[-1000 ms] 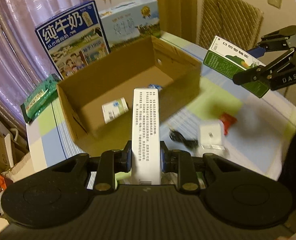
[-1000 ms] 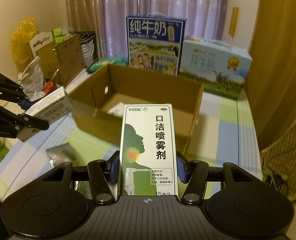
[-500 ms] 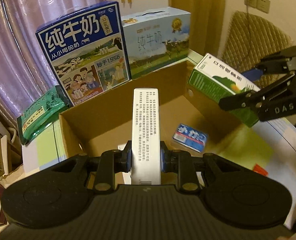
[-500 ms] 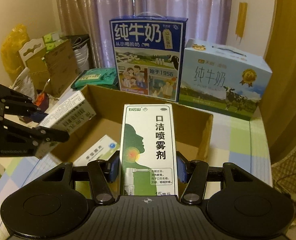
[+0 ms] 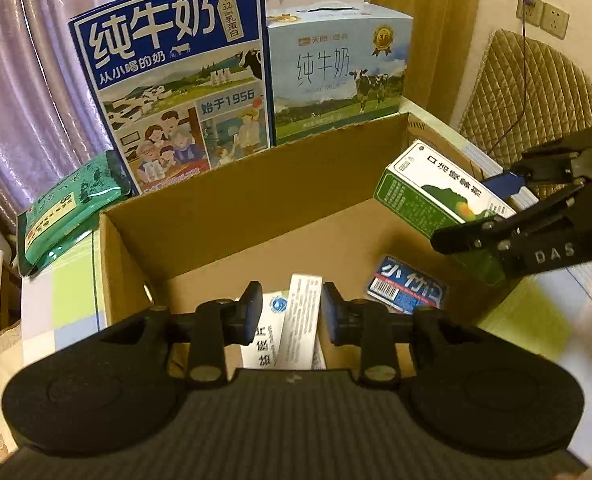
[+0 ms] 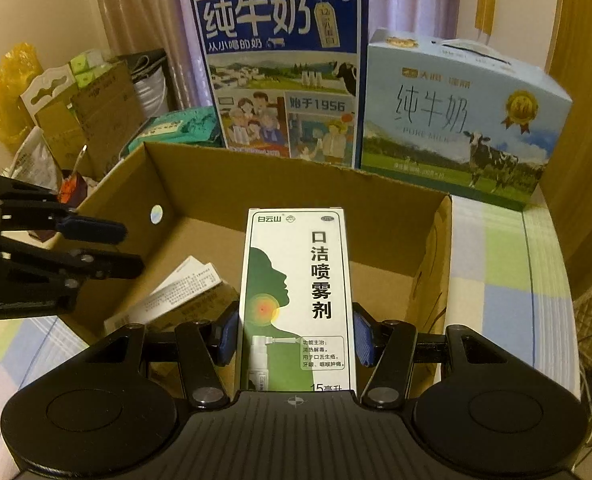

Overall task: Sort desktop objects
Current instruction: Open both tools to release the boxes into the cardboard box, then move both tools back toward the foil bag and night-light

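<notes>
Hovering over the open cardboard box (image 5: 255, 200), the left gripper (image 5: 291, 312) has its jaws parted, its blue pads standing clear on either side of a slim white carton (image 5: 300, 320) that lies below them on the box floor, near the box's front wall. That carton rests partly over another white carton with a blue logo (image 5: 269, 320); whether the pads touch anything cannot be told, but a gap shows on both sides. A small blue packet (image 5: 406, 290) lies flat on the box floor toward its right side.

The right gripper (image 6: 296, 338) is clamped on a green-and-white spray box (image 6: 296, 296), held upright above the box's right half, over the rim rather than resting on the floor. In the left wrist view the same spray box (image 5: 436, 196) hangs tilted above the right wall.

Behind the box's far wall stand a tall dark-blue milk case (image 5: 175, 92) and, to its right, a pale-blue milk case (image 5: 336, 68) with a cow picture. A green foil pack (image 5: 67, 208) lies on the checked tablecloth (image 6: 504, 264) at the box's far left corner. Clutter of bags and cardboard (image 6: 75, 112) sits beyond the table's left edge.
</notes>
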Demonstrator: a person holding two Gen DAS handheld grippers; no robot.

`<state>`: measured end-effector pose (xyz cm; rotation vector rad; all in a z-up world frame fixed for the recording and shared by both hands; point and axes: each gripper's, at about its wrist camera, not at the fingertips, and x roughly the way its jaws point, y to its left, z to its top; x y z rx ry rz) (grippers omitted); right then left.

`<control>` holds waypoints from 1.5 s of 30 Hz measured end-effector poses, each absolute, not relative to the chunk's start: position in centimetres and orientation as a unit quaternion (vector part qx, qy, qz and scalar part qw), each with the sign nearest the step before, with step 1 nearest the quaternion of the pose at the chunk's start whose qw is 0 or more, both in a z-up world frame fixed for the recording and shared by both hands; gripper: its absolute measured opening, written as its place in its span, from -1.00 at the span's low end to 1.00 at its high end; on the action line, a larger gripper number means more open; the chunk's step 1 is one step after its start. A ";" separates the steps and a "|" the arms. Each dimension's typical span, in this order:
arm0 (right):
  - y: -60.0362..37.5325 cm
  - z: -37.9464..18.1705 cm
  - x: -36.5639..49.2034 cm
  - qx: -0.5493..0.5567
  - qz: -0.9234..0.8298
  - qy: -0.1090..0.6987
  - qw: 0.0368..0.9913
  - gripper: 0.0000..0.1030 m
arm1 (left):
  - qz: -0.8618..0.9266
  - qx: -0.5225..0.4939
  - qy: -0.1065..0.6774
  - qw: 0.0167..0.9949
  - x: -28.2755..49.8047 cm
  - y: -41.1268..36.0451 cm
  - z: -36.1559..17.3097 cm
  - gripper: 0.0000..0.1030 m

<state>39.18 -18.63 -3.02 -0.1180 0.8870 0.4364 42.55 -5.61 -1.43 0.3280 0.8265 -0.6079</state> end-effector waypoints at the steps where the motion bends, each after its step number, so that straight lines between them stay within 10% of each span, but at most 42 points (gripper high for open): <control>1: -18.6 -3.1 39.2 -0.056 0.209 0.426 0.878 0.02 | -0.290 0.155 0.394 0.858 42.4 -5.4 -1.5 -0.47; 21: -19.9 0.7 35.2 -0.025 0.205 0.384 0.900 0.30 | -0.285 0.121 0.363 0.879 36.5 -1.8 1.6 -0.32; 45: -24.0 -0.6 13.9 -0.003 0.232 0.406 0.884 0.96 | -0.299 0.146 0.377 0.864 16.8 3.3 0.5 0.73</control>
